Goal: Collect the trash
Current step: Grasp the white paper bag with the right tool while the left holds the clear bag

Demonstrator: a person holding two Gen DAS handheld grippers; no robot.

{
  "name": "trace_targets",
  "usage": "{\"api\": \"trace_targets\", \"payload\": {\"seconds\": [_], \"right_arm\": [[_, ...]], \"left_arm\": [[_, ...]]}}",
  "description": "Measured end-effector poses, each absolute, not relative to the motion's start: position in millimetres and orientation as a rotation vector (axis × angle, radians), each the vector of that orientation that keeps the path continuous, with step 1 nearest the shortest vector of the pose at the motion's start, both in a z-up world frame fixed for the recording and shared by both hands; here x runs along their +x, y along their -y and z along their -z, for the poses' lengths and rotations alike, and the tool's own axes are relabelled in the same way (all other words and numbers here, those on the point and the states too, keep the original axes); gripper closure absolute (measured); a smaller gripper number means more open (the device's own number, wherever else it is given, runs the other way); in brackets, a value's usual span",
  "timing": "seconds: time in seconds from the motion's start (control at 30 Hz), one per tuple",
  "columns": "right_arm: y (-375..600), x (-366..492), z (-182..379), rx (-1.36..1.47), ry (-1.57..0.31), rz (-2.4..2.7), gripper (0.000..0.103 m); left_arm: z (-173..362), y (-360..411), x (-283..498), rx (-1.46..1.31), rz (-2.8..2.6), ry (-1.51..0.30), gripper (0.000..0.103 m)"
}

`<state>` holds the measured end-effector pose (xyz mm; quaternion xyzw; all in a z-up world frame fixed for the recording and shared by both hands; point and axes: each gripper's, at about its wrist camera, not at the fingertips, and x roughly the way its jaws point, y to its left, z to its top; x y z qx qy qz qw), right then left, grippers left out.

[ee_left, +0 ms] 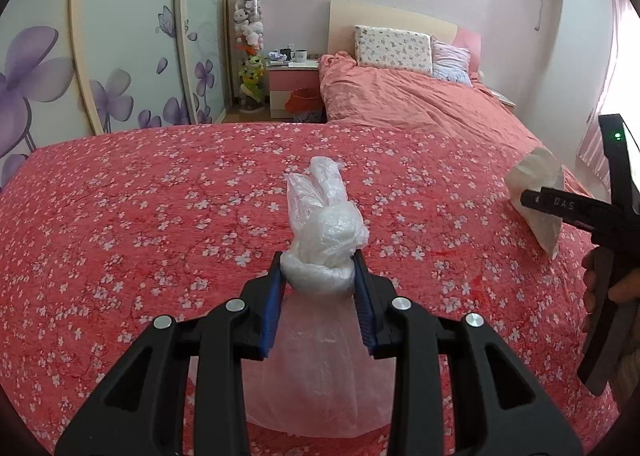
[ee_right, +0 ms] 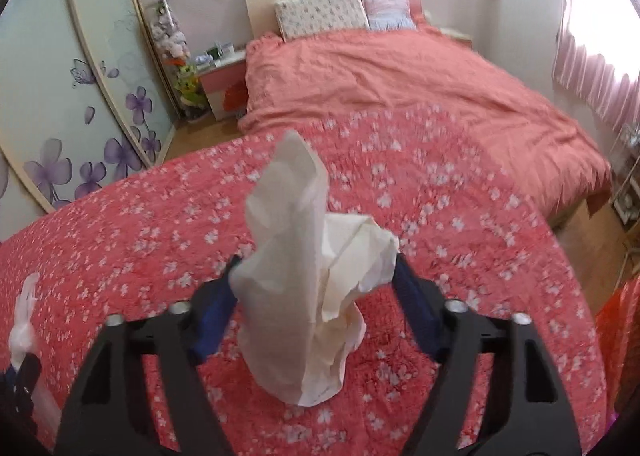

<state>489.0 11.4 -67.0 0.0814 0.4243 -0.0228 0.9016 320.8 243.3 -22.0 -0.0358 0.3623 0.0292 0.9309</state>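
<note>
Two hand-held grippers, both loaded, above a red floral blanket (ee_left: 160,216) that covers the near surface. Item 1: left hand-held gripper (ee_left: 318,276), blue-padded fingers (ee_left: 274,312) closed on the knotted neck of a clear plastic bag (ee_left: 324,232); knot and twisted ears stand up beyond the fingertips, the bag's body hangs below between the black arms, over the middle of the blanket. Item 2: right hand-held gripper (ee_right: 316,276), jaws partly closed, pinching a crumpled white paper tissue (ee_right: 304,288); one folded end rises upright past the fingertips, the rest droops beneath. In the left view this tissue (ee_left: 538,192) sits near the blanket's right edge, well apart from the bag. Background: bed with salmon duvet (ee_left: 420,104), two pillows (ee_left: 394,48), pink nightstand (ee_left: 294,84), wardrobe doors with purple flowers (ee_left: 40,88).
</note>
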Motion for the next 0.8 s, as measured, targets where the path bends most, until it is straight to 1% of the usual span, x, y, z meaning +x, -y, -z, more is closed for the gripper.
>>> {"api": "trace_targets", "payload": {"seconds": [0.1,0.13,0.43,0.8], "right_arm": [[-7,482,72,0.168,-0.872,0.024,0.059],[-6,478,71,0.153,-0.867,0.023,0.059],[18,440,63,0.107,-0.823,0.015,0.060],[60,377,43,0.128,-0.792,0.025,0.060]], "left_arm": [[24,-240,322,-0.078,-0.055,-0.748,0.070],[25,-238,322,-0.079,-0.053,-0.750,0.070],[22,-214,315,-0.068,-0.031,-0.749,0.070],[7,-168,301,-0.048,0.027,-0.732,0.070]]}}
